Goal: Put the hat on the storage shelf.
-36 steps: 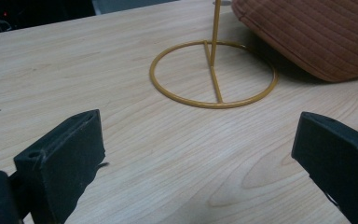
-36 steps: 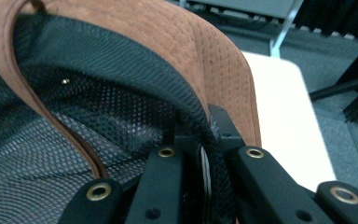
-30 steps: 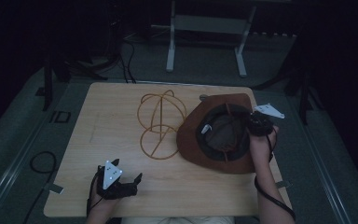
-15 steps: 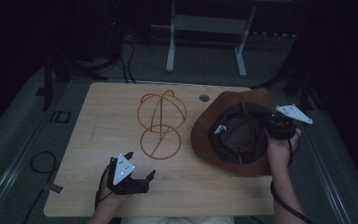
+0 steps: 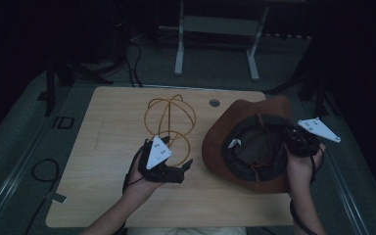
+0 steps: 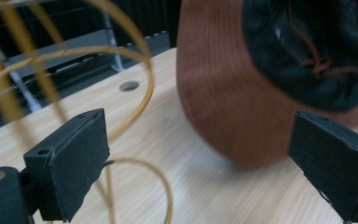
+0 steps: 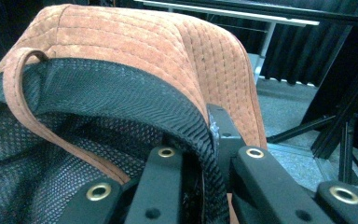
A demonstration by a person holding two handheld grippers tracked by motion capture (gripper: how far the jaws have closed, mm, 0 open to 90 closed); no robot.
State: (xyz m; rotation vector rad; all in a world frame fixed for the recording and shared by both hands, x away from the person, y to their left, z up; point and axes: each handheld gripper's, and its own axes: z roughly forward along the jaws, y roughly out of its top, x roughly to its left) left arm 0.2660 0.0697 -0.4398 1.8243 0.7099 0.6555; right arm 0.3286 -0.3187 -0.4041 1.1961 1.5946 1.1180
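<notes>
A brown suede hat (image 5: 215, 147) with a black mesh lining hangs tilted over the right side of the wooden table (image 5: 112, 112), its open inside facing up. My right gripper (image 5: 293, 142) is shut on the hat's right brim; in the right gripper view the jaws (image 7: 205, 140) pinch the black lining edge of the hat (image 7: 144, 42). An orange wire hat stand (image 5: 169, 117) rises at the table's middle. My left gripper (image 5: 183, 171) is open just in front of the stand's base, between stand and hat. Its jaws (image 6: 200, 158) hold nothing, with the wire loops (image 6: 147, 88) and the hat (image 6: 223, 93) ahead.
A round cable hole (image 5: 214, 103) lies in the tabletop behind the hat. A grey metal frame (image 5: 215, 24) stands on the floor beyond the table. A dark cable loop (image 5: 44, 171) lies on the floor at the left. Bare tabletop lies left of the stand.
My left gripper has risen and moved right, up to the wire stand's base. My right gripper has carried the hat to the right and lifted it a little.
</notes>
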